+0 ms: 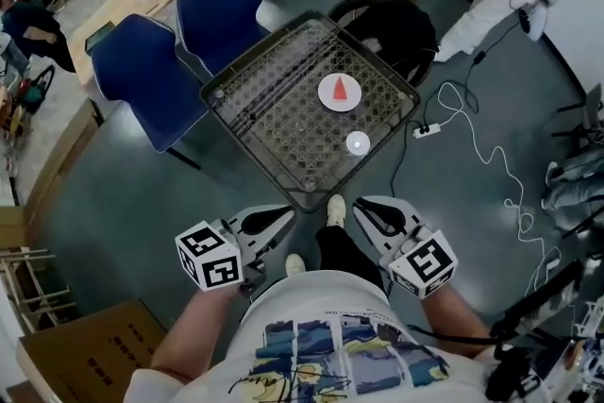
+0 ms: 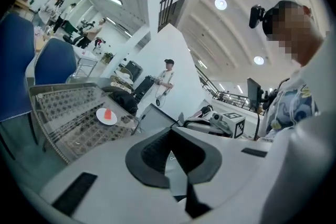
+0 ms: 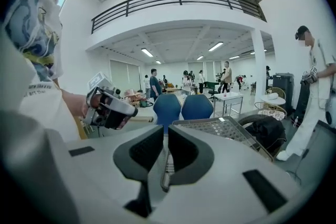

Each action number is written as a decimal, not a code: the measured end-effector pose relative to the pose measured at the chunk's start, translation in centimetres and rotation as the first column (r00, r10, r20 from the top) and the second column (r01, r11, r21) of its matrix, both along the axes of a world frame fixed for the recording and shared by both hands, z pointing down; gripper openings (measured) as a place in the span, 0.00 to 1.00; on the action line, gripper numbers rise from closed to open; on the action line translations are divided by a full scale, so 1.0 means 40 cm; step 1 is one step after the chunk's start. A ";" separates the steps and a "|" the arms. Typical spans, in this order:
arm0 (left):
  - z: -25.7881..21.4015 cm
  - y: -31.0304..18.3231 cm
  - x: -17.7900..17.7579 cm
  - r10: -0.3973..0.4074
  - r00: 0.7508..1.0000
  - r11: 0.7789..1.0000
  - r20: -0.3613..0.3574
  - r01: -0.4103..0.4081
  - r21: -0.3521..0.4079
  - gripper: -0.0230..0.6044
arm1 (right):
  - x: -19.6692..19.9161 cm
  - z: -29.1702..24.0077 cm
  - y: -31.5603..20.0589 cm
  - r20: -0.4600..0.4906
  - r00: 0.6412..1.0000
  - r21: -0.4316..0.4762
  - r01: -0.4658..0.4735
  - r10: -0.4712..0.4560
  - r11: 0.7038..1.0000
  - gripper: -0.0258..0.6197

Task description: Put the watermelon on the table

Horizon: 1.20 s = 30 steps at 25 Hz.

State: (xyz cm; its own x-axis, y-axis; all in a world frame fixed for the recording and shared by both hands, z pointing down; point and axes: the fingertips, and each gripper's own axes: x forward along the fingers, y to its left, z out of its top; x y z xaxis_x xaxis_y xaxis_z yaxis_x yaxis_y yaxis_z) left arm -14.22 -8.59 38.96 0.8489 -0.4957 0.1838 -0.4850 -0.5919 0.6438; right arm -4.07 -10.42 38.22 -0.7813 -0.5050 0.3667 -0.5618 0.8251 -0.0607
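I am standing at the near corner of the worktop (image 1: 274, 109), a square one with a mesh-patterned top, and I am holding both tools close in front of my body, well apart from anything on it. My left hand-held gripper (image 1: 283, 214) is clenched on nothing, its dark pads meeting with only floor and background showing past them. My right hand-held gripper (image 1: 361, 205) is also looking pressed together and empty, with just a thin slit between the pads and no object in it. The watermelon (image 1: 342, 90) is lying on a white plate (image 1: 326, 99) on the far half of the worktop, a small red wedge resting flat, with the two blue chairs (image 1: 142, 71) standing beyond the left edge. Judging from that, I am treating the placing as done, since the piece is already sitting on the worktop and neither tool is carrying it. If I were handling it again, I am expecting it to be light, with wet flesh that is soft, slippery and easy to bruise. I would be taking it across its two flat faces near the wide end, closing gently rather than hard. Whether it has a firmer rind there I cannot tell at this size.
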 end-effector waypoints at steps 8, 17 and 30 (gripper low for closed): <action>-0.062 0.179 -0.025 0.044 0.998 0.993 0.053 -0.050 0.103 0.05 | -0.053 -0.028 0.171 -0.028 1.000 0.045 -0.002 0.004 0.999 0.09; -0.072 0.278 -0.073 0.037 0.998 0.993 0.043 -0.042 0.108 0.05 | -0.121 -0.052 0.279 -0.042 0.999 0.070 0.036 -0.033 0.997 0.09; -0.071 0.289 -0.130 -0.019 0.992 0.989 0.124 0.000 0.149 0.05 | -0.145 -0.061 0.309 -0.028 0.999 0.096 0.033 -0.031 0.995 0.08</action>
